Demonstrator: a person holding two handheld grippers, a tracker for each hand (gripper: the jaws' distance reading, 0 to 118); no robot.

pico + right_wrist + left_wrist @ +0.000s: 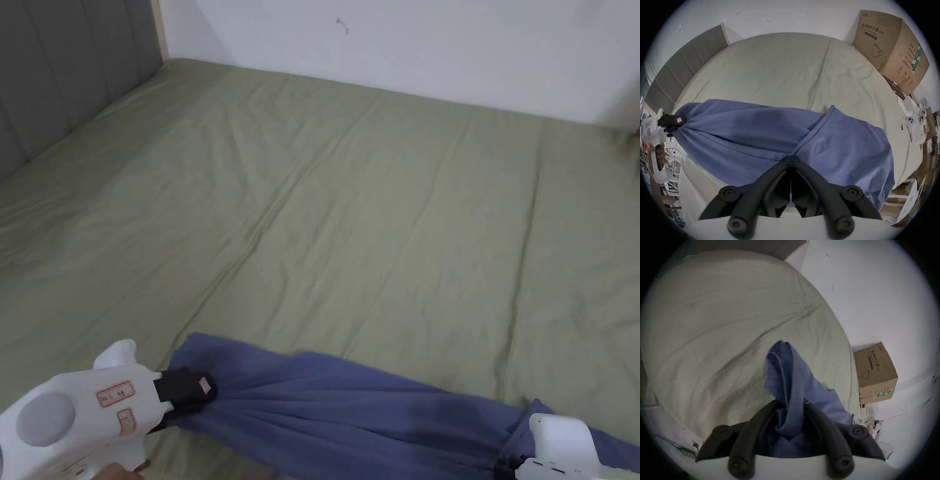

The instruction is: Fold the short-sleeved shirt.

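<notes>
Stretching the blue shirt (350,406) taut, the left gripper (203,387) and right gripper (790,158) are clamping its edges, probably needing to lay it flat on the bed (375,206) next.

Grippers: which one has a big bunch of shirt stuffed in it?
The left gripper: thick shirt folds bulge between its jaws. The right gripper pinches only a thin edge.

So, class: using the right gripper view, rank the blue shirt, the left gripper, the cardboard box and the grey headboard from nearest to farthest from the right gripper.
1. Blue shirt, clamped in the right gripper.
2. Left gripper, far left, holding the shirt's other end.
3. Cardboard box, upper right, and grey headboard, upper left: too close to call.
</notes>
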